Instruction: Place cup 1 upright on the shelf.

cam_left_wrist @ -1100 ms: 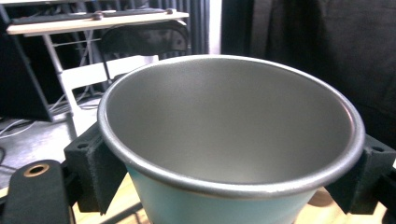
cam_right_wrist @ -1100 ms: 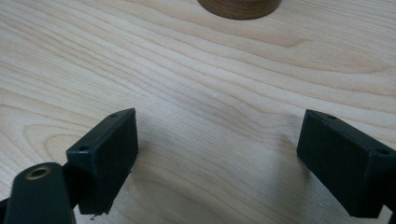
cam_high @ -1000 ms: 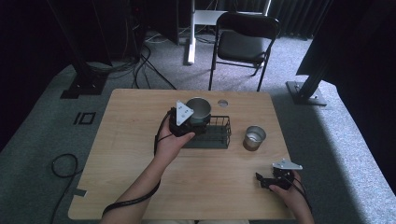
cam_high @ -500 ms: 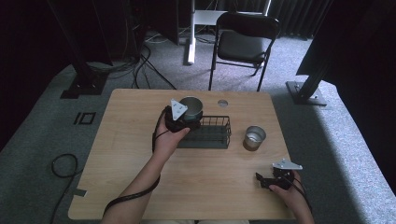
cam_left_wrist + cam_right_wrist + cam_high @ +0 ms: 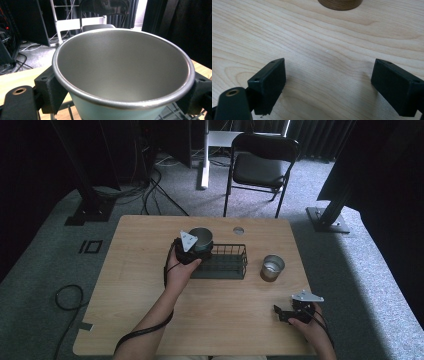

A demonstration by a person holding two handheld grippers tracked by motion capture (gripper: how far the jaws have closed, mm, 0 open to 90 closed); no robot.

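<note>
L claw (image 5: 192,246) is clamped across the teal metal cup (image 5: 201,239), one jaw on each side of the wall just under the rolled rim, holding it upright above the left end of the black wire basket (image 5: 225,262) at mid tabletop (image 5: 135,270). The left gripper view shows the cup's steel inside bare, w/ nothing in it, so prob. light. It looks rigid and won't crush, but the smooth wall could slip; judging by that, the grip below the rim lip is the safe spot. R claw (image 5: 286,313) rests near the front right edge, jaws wide apart, holding nothing. A second steel cup (image 5: 272,267) stands just right of the basket.
</note>
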